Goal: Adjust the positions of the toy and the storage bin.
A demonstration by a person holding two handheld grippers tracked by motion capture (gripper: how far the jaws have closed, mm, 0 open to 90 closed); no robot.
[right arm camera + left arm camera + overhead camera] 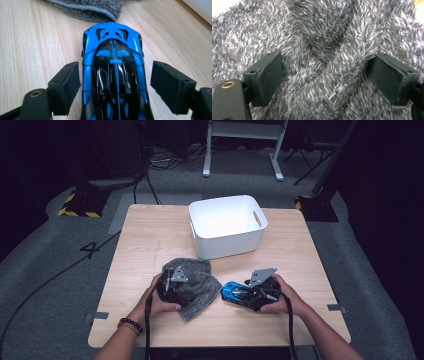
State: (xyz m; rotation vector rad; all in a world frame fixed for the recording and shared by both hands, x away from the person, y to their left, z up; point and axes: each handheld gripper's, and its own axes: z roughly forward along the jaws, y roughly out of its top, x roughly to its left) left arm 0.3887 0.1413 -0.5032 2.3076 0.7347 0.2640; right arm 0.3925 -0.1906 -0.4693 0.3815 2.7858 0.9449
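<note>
Grey fuzzy cloth (192, 282) beside blue toy car (236, 293), white bin (227, 225) beyond; both grippers spread apart.

From above, my table (150, 240) sits in a bright pool while the room beyond goes near black from nine round to three o'clock. The bin (227, 225) glares white. Shadows are short and soft. Down my left claw the cloth (324, 30) is sharp mid-frame, blown out at eleven. The car (115, 72) roof carries streaky glare, and my near jaws blur.
</note>
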